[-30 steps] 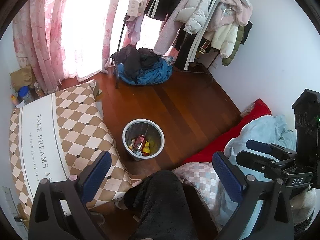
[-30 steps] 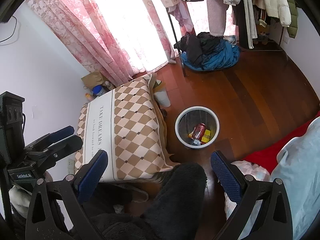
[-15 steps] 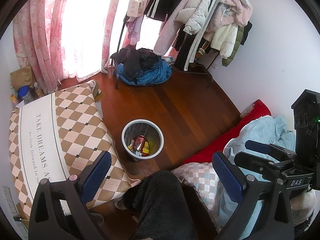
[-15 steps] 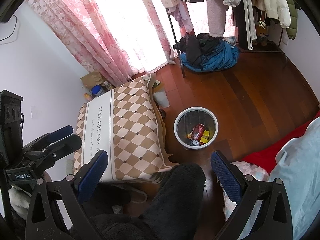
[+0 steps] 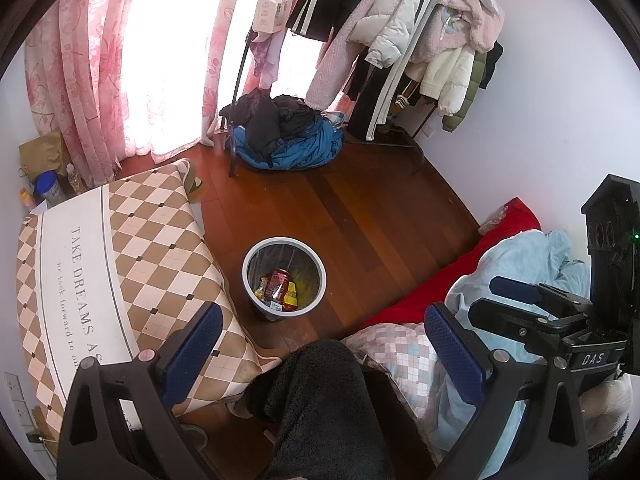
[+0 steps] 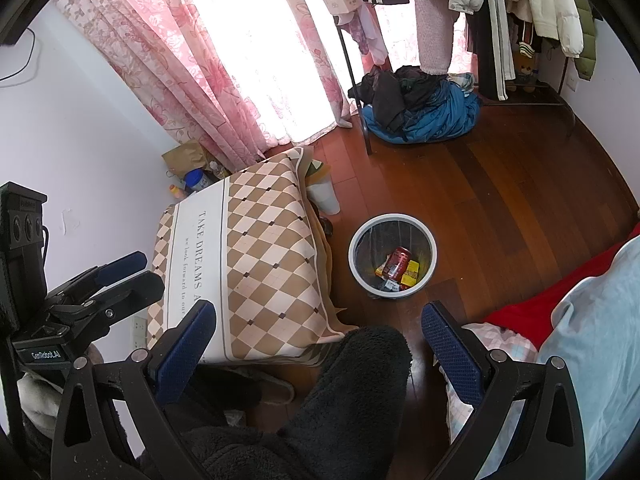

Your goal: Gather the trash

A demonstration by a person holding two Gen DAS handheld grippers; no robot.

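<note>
Both grippers: left gripper (image 5: pixel 320 344) and right gripper (image 6: pixel 318 340) held spread, empty.
Wastebasket (image 5: pixel 256 252): red can (image 5: pixel 277 283) seen; remaining wrappers indistinct.
Floor: partly hidden by dark fleece sleeve (image 5: pixel 320 404).

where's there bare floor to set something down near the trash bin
Bare wooden floor stretches from the grey round trash bin to the blue-and-black clothes heap and the clothes rack. Crowded: the narrow strip between the bin and the diamond-patterned cloth.
</note>
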